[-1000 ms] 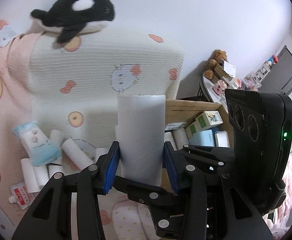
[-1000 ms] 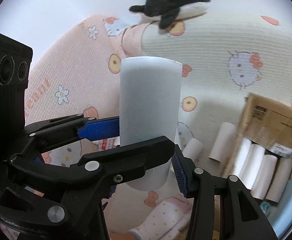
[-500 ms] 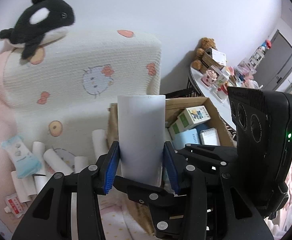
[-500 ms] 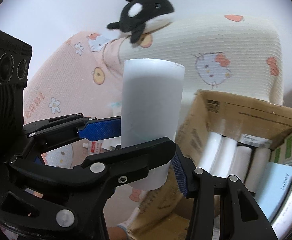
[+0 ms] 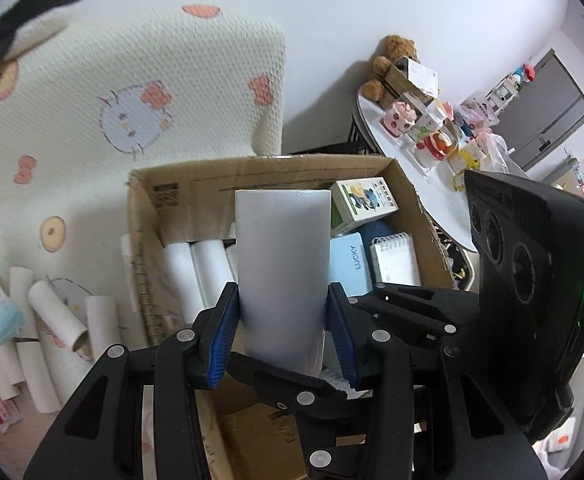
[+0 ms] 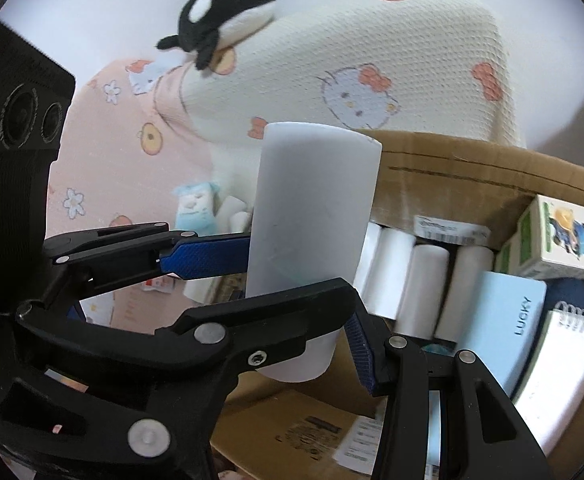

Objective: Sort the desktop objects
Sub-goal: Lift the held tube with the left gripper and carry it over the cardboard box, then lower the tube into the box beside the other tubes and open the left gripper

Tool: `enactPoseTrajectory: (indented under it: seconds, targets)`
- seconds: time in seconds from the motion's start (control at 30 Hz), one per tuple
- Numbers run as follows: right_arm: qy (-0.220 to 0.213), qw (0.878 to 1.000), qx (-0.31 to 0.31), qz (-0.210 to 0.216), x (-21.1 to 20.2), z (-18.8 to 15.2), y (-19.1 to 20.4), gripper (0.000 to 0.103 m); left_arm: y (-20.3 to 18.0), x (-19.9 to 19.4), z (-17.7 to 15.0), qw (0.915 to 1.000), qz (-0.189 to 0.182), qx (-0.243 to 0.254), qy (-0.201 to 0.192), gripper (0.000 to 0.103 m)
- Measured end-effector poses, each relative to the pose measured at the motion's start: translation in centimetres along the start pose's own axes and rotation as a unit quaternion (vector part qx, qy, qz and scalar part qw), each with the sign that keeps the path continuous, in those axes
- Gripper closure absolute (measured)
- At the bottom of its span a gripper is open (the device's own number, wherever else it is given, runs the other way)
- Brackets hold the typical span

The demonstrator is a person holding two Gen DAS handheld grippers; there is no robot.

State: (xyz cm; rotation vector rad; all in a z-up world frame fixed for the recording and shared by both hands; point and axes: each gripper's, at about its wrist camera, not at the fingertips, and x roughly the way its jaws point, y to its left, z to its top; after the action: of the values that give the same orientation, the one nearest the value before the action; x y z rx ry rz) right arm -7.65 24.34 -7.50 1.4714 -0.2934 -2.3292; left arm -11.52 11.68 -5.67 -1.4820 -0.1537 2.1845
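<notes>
Left gripper (image 5: 283,336) and right gripper (image 6: 297,296) each clamp 1 light, crushable paper tube (image 5: 283,264) mid-body; box (image 5: 144,216) at 12 o'clock

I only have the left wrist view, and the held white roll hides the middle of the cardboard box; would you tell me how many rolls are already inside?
Observer: In the right wrist view, four white rolls sit side by side against the back wall of the cardboard box. The leftmost is partly hidden behind the held roll.
Operator: Thank you. Is there anything on that back wall where my roll blocks the view?
Observer: Yes, a white printed label seems to be stuck to the wall just above the rolls.
</notes>
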Motion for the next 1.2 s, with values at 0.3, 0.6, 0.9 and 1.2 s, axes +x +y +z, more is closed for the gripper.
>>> enactPoseTrajectory:
  seconds: [0.3, 0.6, 0.9, 1.2]
  targets:
    - [0.017, 0.999, 0.021, -0.019, 0.0, -0.2, -2.1, 0.058, -0.6, 2.4, 0.9, 0.9991, -0.017, -0.014, 0.035, 0.055]
    - [0.035, 0.998, 0.027, -0.037, 0.4, 0.5, -3.2, 0.058, -0.4, 4.7, 2.4, 0.9964, -0.032, -0.040, 0.068, 0.055]
    - [0.060, 0.995, 0.038, -0.068, 0.7, 1.4, -5.7, 0.058, 0.1, 8.6, 4.3, 0.9885, -0.053, -0.081, 0.116, 0.055]
    - [0.074, 0.992, 0.059, -0.083, 1.2, 1.3, -7.5, 0.057, 0.2, 11.8, 4.4, 0.9844, -0.041, -0.093, 0.143, 0.055]
